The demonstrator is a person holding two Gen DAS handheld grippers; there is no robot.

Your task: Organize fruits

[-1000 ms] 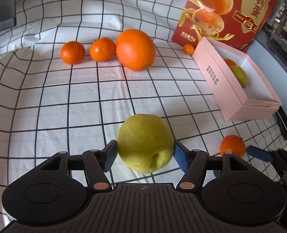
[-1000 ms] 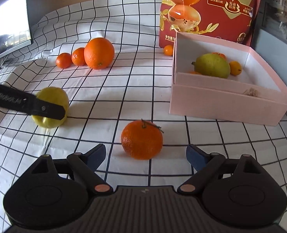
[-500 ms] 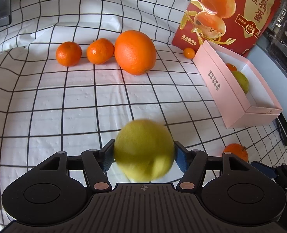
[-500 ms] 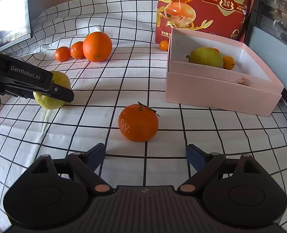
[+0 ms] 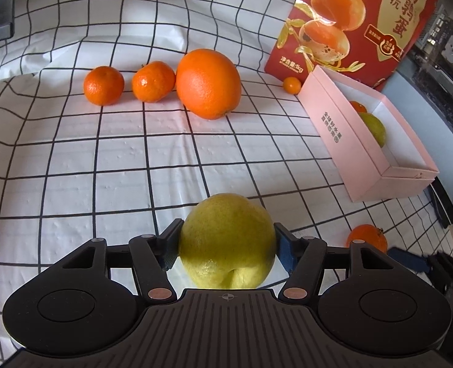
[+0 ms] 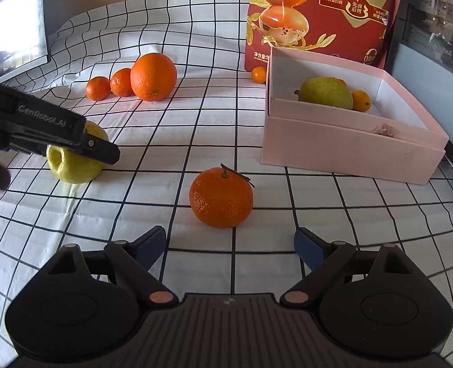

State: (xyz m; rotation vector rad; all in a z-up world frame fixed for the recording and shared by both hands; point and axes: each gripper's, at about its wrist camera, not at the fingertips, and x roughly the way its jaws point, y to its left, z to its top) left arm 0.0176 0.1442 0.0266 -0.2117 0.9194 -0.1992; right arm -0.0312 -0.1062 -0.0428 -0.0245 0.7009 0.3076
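My left gripper (image 5: 226, 242) is shut on a yellow-green pear (image 5: 226, 239), which also shows in the right wrist view (image 6: 73, 165) between the black fingers, just above or on the checked cloth. My right gripper (image 6: 231, 245) is open and empty, with a stemmed mandarin (image 6: 222, 197) on the cloth just ahead of its fingertips. The mandarin also shows at the right in the left wrist view (image 5: 367, 237). A pink box (image 6: 349, 153) at the right holds a green pear (image 6: 326, 93) and small oranges.
A large orange (image 5: 208, 82) and two mandarins (image 5: 104, 85) (image 5: 153, 81) sit in a row at the back. A tiny kumquat (image 5: 291, 85) lies by the red snack bag (image 5: 358, 21) behind the box. A dark screen (image 6: 15, 30) stands at the far left.
The left gripper has kept its hold on the pear, which rolled between the fingers, and shifted slightly. The right gripper has drawn back a little from the stemmed mandarin and stays open.
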